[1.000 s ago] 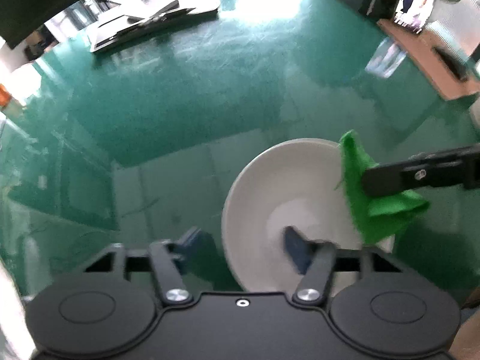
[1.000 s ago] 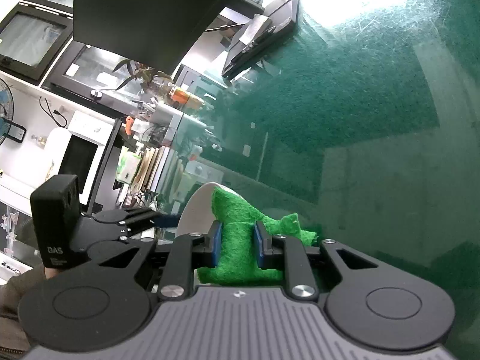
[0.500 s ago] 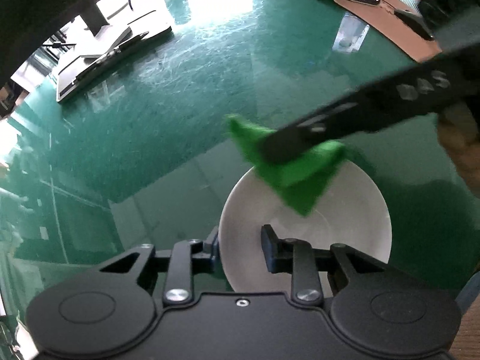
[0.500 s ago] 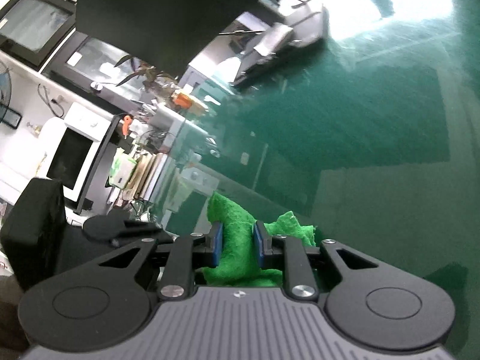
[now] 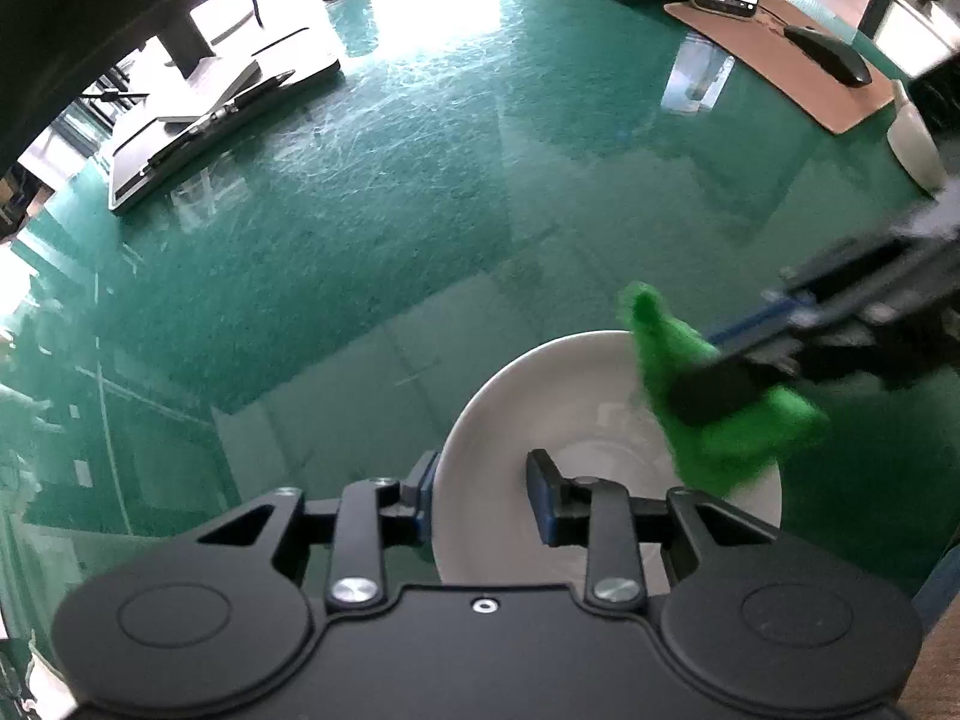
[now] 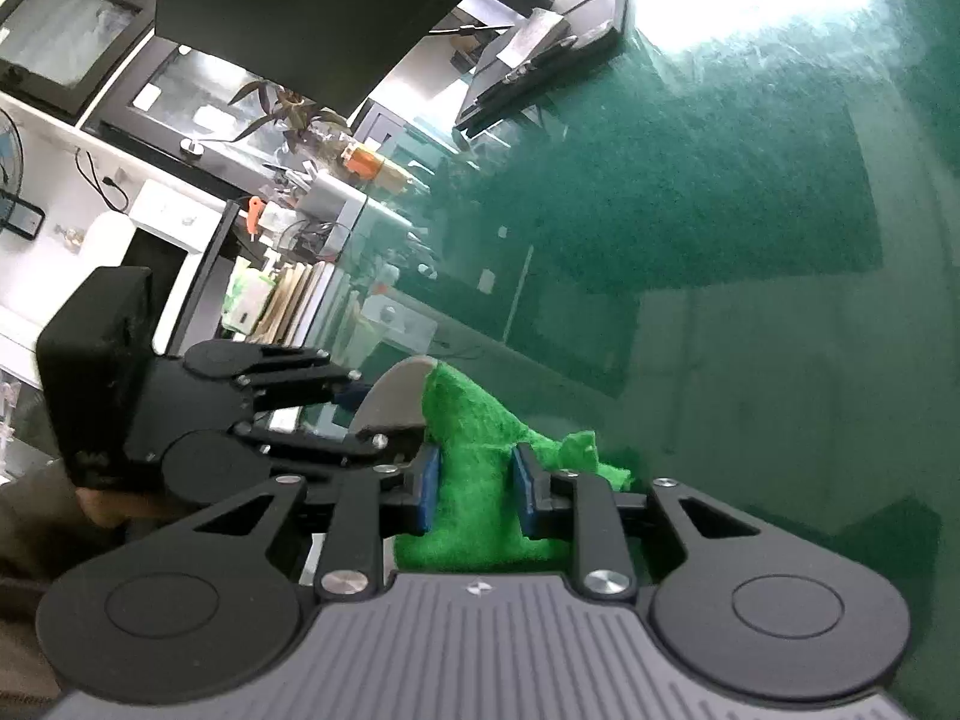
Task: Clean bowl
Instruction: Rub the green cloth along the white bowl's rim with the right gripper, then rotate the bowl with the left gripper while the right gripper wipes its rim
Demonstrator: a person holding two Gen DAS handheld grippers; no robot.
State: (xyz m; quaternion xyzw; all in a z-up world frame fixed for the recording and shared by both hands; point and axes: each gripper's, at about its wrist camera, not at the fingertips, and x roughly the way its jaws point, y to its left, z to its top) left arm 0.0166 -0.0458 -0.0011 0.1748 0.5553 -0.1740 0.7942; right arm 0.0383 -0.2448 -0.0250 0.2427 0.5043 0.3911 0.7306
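Left fingers [image 5: 483,495]: you clamp the round white ceramic bowl [image 5: 576,420] rim at 6 o'clock.
Right fingers [image 6: 474,489]: easing apart, pads against the fuzzy green cloth [image 6: 480,450].

Cloth [image 5: 720,420] over bowl [image 5: 540,396], on table [image 5: 360,240]

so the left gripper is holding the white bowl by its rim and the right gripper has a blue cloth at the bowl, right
Not quite: the cloth is green, not blue; only the gripper pads are blue. The right wrist view shows it between the right gripper's opening fingers, and the left wrist view shows it at the bowl's far edge. The left gripper does straddle the white bowl's rim.
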